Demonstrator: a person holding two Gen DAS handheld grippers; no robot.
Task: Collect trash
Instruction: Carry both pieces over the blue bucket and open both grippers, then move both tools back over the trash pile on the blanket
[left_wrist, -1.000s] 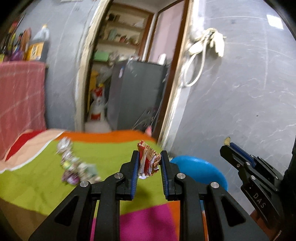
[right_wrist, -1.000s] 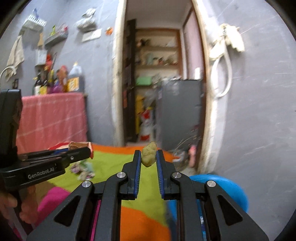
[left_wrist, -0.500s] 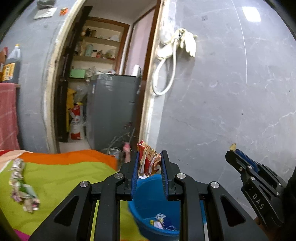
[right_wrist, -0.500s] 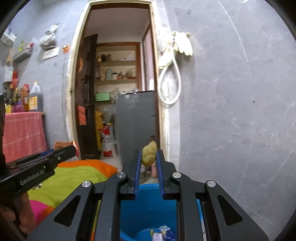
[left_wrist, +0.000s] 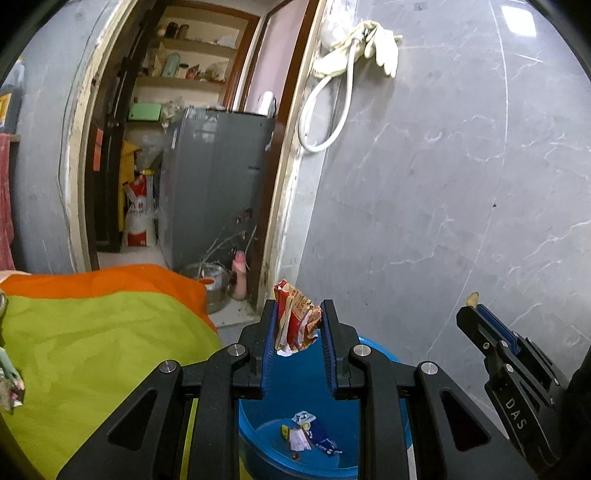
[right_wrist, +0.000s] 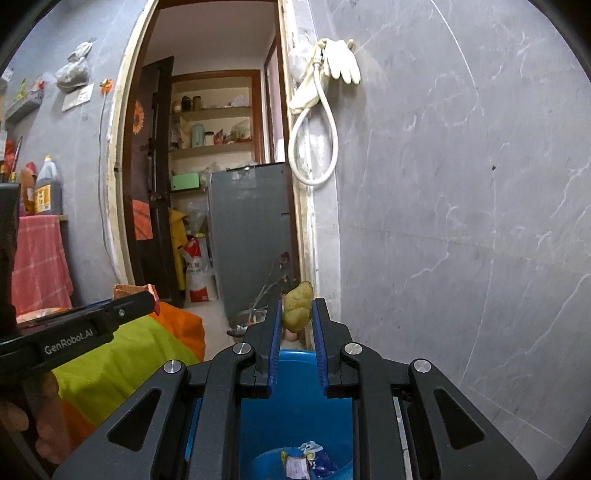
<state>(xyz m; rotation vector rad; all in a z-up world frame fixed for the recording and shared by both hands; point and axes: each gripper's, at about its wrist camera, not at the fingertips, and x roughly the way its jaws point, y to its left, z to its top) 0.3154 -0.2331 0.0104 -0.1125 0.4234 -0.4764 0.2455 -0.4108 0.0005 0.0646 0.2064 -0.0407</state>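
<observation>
My left gripper (left_wrist: 297, 314) is shut on a crumpled red and white snack wrapper (left_wrist: 296, 320), held above the blue bucket (left_wrist: 288, 402). My right gripper (right_wrist: 296, 312) is shut on a yellowish crumpled wad (right_wrist: 297, 305), also over the blue bucket (right_wrist: 295, 387). A few wrappers (left_wrist: 310, 435) lie on the bucket's bottom. In the left wrist view the right gripper (left_wrist: 474, 308) shows at the right, with the wad's tip (left_wrist: 472, 297) sticking out. In the right wrist view the left gripper (right_wrist: 146, 297) shows at the left, gripped by a hand (right_wrist: 44, 424).
A bed cover in green, orange and pink (left_wrist: 96, 332) lies to the left, with more wrappers (left_wrist: 9, 373) at its left edge. A grey marbled wall (left_wrist: 461, 184) stands right behind the bucket. A doorway (left_wrist: 177, 166) opens onto a grey fridge and shelves.
Both grippers have swung right, off the bed cover and over the blue bucket, and sunk a little. Each still holds its piece of trash.
</observation>
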